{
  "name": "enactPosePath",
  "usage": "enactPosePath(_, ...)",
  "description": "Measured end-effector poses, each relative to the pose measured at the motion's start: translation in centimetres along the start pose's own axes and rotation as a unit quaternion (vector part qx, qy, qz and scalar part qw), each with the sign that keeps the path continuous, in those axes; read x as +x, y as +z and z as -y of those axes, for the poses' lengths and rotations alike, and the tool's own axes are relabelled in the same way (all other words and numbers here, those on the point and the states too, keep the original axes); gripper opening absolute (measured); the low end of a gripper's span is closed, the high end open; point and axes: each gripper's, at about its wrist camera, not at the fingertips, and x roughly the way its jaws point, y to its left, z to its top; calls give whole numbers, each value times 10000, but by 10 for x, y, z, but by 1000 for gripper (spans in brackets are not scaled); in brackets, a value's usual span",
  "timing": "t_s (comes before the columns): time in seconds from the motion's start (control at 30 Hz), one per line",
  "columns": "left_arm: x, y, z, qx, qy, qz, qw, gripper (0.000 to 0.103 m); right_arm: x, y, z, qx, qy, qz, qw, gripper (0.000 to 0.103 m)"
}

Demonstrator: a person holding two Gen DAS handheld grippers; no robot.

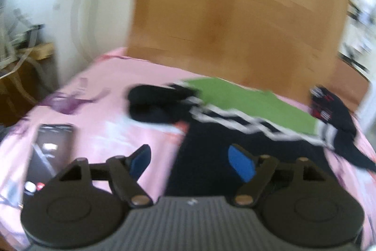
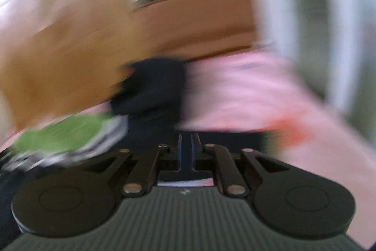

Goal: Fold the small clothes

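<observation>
Currently both views are motion-blurred, the right wrist view badly so. Landmark: the green cloth lying flat on the pink sheet. Dark shorts with white side stripes lie spread just on the near side of the green cloth, their striped edge overlapping its near border. A dark bundle sits just left of the green cloth; another dark garment with red and white print lies just right of it. A phone rests well left of the green cloth, toward the near edge. Left gripper: jaws released, standing wide, nothing between the blue pads; it hovers over the shorts' near left edge. Right gripper: jaws nearly clenched, a thin gap only; dark fabric appears in line with the gap, but the blur does not let me tell whether it is pinched. Judgement: step in hand is likely a fold of the shorts, still early. To do it well: bring the left jaws down onto one edge layer only, at a corner, and match the right side at the same height so the fold line runs straight. Lift low, carry across, lay flat before letting go. Risks: snagging the green cloth underneath; dragging the shorts askew.
</observation>
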Motion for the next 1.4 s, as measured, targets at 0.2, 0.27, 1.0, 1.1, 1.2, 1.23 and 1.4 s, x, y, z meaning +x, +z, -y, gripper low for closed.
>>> enactPosePath(0.2,63,42,-44,-728,256,-111,9970,75,46,-23,-123,-530,1650,-672,9826,24)
enactPosePath(0.27,83,52,-37,-302,631,-23,9975,75,64,-27,-151,-616,1875,-805,9770,24)
enactPosePath(1.0,113,146,-73,-1355,1181,635,9817,9,88,-54,-152,-313,2135,-1037,9709,28)
enactPosePath(1.1,79,166,-43,-1409,229,958,9851,9,87,-54,-153,-209,2109,-1032,9718,28)
enactPosePath(1.2,50,176,19,-730,-408,1158,9898,9,87,-54,-152,-128,2134,-1049,9712,28)
enactPosePath(1.23,43,176,43,-459,-614,1193,9899,9,86,-54,-151,-103,2141,-1054,9710,28)
enactPosePath(1.4,44,133,180,1290,-1515,578,9783,102,87,-53,-146,28,2236,-1102,9684,28)
